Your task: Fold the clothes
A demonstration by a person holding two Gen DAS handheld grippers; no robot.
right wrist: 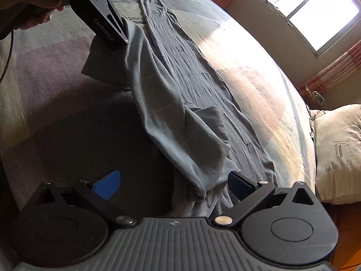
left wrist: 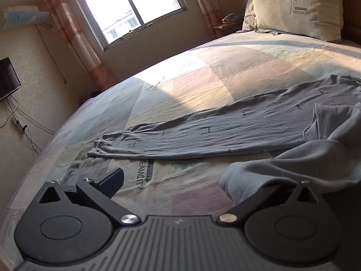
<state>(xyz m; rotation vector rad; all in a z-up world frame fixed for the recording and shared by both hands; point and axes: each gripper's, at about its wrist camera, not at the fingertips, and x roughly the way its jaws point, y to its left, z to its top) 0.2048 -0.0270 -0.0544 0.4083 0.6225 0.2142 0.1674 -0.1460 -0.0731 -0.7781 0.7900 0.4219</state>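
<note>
**Inspector:** Now, fingers first. What is each pair doing?

**Assistant:** The left gripper (left wrist: 178, 180) has its fingers spread wide in its own view. The left blue pad (left wrist: 114, 181) is bare; a fold of the grey garment (left wrist: 225, 128) drapes over the right finger. From the right wrist view the same tool sits against that raised fold, but whether it truly pinches the cloth I cannot tell. The right gripper (right wrist: 173, 185) is also spread, one blue pad (right wrist: 107, 184) over bare bedspread, the other at the cloth's edge, with nothing clamped between them.

**Inspector:** Where does the garment lie?

**Assistant:** On the patchwork bedspread (left wrist: 225, 76), well short of the pillow (left wrist: 297, 6). Most of it lies flat; one long portion is lifted and doubled back over the rest between the two tools.

**Inspector:** Its axis?

**Assistant:** Long and narrow. It runs from the right gripper toward the left one and beyond, tapering to a narrow end (left wrist: 101, 145) toward the foot of the bed.

**Inspector:** Handling?

**Assistant:** Judged thin, light, limp knit: it will sag, wrinkle and drag on the bedspread. Best taken at an edge or hem, through both layers, one grip near each end of the fold.
</note>
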